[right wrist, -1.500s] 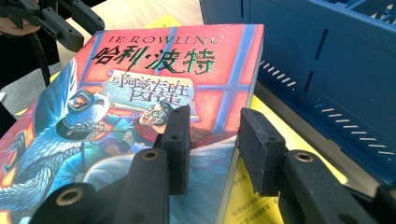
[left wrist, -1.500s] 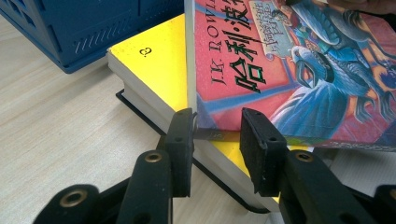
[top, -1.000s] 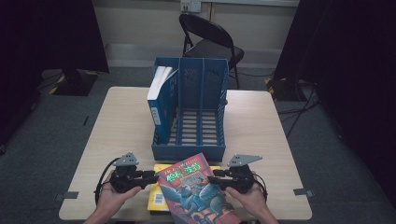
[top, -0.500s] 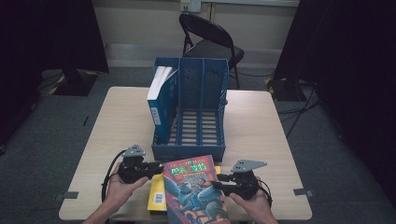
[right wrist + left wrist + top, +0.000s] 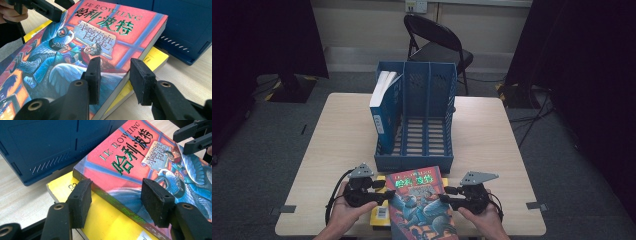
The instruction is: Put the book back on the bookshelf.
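High view: right tongs [image 5: 446, 194] pinch red book's [image 5: 419, 202] edge. Left tongs [image 5: 387, 193] just opened, pads spread astride its spine, above yellow book [image 5: 379, 216].

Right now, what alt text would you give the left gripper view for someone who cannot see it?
The left gripper, jaws open and just widened, straddles the spine edge of a red illustrated book lying on a yellow book. A blue file rack stands behind on the wooden table, and the right gripper reaches the book's far edge.
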